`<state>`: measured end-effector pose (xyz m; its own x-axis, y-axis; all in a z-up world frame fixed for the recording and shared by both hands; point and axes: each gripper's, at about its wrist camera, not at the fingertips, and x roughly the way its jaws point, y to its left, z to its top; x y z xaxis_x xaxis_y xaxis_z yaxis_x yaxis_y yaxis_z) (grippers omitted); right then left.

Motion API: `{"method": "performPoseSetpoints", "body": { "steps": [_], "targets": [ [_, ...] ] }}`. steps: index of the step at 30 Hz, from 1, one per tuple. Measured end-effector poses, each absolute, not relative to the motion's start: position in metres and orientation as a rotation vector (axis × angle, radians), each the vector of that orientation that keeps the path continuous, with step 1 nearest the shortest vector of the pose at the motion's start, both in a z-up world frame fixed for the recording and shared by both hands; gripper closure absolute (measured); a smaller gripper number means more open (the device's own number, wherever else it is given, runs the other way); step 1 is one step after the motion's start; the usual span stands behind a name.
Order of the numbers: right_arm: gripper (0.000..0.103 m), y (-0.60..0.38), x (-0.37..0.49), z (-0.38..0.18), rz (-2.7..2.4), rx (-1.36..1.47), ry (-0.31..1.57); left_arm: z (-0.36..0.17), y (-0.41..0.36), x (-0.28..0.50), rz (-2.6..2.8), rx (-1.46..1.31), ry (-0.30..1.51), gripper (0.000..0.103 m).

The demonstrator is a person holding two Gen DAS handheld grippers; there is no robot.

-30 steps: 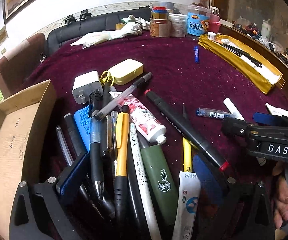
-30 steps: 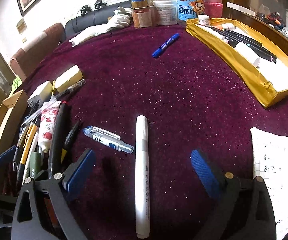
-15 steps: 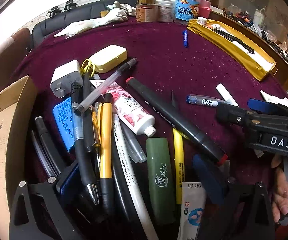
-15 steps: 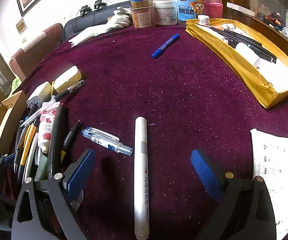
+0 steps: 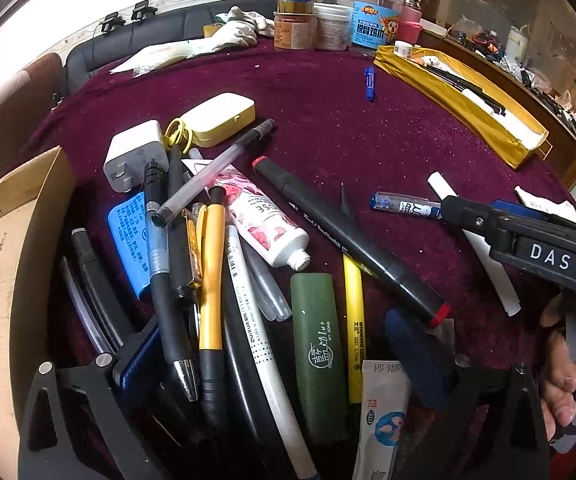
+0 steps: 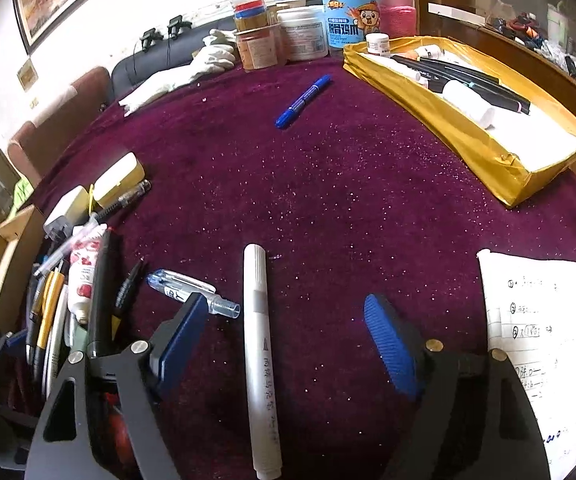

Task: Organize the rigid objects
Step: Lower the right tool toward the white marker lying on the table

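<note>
A pile of pens, markers and tubes lies on the maroon cloth. My left gripper [image 5: 276,356] is open, its jaws straddling the near end of the pile: a yellow-black pen [image 5: 211,280], a white pen [image 5: 256,320], a green case [image 5: 317,344]. A long black marker with red caps [image 5: 347,236] lies diagonally to the right. My right gripper [image 6: 288,344] is open, jaws on either side of a white marker [image 6: 260,360] lying on the cloth. A clear blue pen [image 6: 184,288] lies by its left finger. A blue marker [image 6: 303,101] lies farther back.
A gold tray [image 6: 499,160] holding markers and a white roll stands at the right. A cardboard box [image 5: 4,264] is at the left. Jars [image 6: 299,36] and white gloves [image 6: 212,58] stand at the back. A printed paper sheet [image 6: 543,340] lies at the right.
The left gripper has drawn back and tilted slightly over the pile. The right gripper has edged forward along the white marker. Both jaws stay open.
</note>
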<state>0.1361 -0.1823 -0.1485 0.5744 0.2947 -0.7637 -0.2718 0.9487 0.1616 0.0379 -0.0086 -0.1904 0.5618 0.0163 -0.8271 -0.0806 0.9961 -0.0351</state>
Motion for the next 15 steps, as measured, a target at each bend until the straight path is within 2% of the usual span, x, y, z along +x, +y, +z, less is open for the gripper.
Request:
{"method": "performPoseSetpoints", "body": {
  "steps": [15],
  "targets": [
    [0.023, -0.1876, 0.1374, -0.1489, 0.325, 0.054, 0.895, -0.1899, -0.0079, 0.0386, 0.052, -0.076, 0.973, 0.001]
  ]
}}
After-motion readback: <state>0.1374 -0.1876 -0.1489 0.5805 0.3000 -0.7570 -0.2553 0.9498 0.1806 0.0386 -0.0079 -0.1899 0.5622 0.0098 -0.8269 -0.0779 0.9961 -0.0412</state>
